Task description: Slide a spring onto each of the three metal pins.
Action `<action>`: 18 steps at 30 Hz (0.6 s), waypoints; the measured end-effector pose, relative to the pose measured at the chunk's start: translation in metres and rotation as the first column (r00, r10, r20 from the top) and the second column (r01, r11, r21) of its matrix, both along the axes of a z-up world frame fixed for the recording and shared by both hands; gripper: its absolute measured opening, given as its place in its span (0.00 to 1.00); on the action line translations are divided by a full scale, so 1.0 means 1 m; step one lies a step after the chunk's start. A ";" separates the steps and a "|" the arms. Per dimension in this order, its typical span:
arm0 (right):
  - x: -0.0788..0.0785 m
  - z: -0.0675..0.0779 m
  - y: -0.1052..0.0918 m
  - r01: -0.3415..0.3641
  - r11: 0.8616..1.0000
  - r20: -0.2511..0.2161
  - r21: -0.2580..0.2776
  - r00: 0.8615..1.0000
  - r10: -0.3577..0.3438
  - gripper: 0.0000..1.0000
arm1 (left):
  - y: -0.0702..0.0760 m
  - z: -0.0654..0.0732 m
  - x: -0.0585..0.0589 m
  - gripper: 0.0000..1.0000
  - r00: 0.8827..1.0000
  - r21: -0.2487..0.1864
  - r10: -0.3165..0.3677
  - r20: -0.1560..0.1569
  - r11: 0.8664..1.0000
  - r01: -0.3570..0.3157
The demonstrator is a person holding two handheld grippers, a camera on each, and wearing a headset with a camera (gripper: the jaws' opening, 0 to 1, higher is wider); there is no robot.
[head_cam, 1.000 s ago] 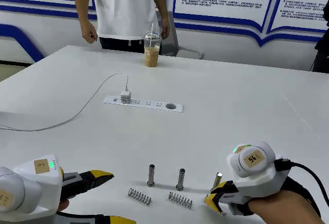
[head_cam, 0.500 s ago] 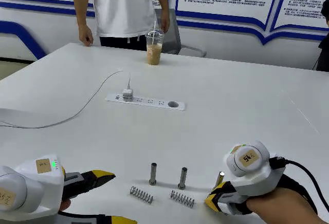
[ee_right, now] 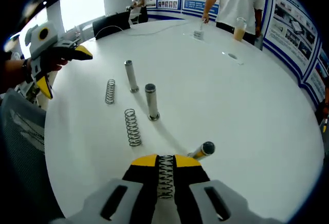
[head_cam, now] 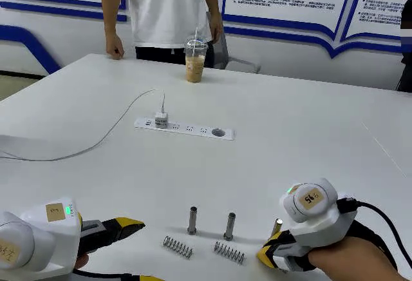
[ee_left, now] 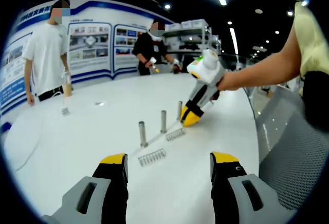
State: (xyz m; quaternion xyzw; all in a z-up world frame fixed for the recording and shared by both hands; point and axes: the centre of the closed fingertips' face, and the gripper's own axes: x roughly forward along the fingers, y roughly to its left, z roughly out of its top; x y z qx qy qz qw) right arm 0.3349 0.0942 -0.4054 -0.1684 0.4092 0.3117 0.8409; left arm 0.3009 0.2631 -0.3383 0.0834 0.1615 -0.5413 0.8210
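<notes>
While my right gripper (ee_right: 165,163) clamped one spring (ee_right: 165,180) beside the end pin (ee_right: 202,151) (two springs (head_cam: 177,247) lay loose on the counter (head_cam: 290,139)), my left gripper (ee_left: 169,160) gaped idle; next, the coil needed aligning over that pin's top.

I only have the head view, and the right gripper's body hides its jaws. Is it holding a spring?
Observer: Yes. The right gripper view shows the right gripper shut on a spring that runs lengthwise between its jaws.
Operator: Where's the nearest pin from those tips?
Observer: The third pin is just ahead of the tips, to their right in that view, and bare.
Operator: And the left gripper?
Observer: The left gripper is open and empty, and a loose spring lies on the table just ahead.
</notes>
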 end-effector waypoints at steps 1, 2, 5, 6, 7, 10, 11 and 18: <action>0.000 0.000 0.000 0.001 1.000 -0.001 0.002 1.000 -0.001 0.12 | 0.000 0.000 0.000 0.66 1.000 0.000 0.000 0.000 1.000 0.000; 0.000 0.000 0.000 0.003 1.000 -0.001 0.003 1.000 -0.003 0.12 | 0.000 0.000 0.000 0.66 1.000 0.000 -0.001 0.000 1.000 0.001; -0.002 0.000 0.001 0.002 1.000 0.002 0.003 1.000 -0.002 0.12 | 0.000 0.000 -0.001 0.66 1.000 0.001 -0.003 0.002 1.000 0.003; -0.002 0.001 0.001 0.003 1.000 0.003 0.006 1.000 -0.003 0.12 | 0.000 0.001 -0.001 0.66 1.000 0.001 -0.003 0.002 1.000 0.003; -0.003 0.001 0.002 0.003 1.000 0.003 0.007 1.000 -0.003 0.12 | 0.000 0.001 -0.001 0.66 1.000 0.001 -0.003 0.002 1.000 0.003; -0.004 0.006 0.003 -0.002 1.000 0.015 0.009 1.000 0.002 0.12 | 0.000 0.002 -0.001 0.66 1.000 0.002 -0.003 0.005 1.000 0.003; -0.004 0.008 0.004 -0.003 1.000 0.018 0.010 1.000 0.003 0.12 | 0.000 0.002 -0.001 0.66 1.000 0.002 -0.003 0.006 1.000 0.003; -0.006 0.018 0.003 0.002 1.000 0.043 0.024 0.999 -0.003 0.12 | -0.001 0.004 -0.002 0.65 1.000 0.001 -0.008 0.011 1.000 0.008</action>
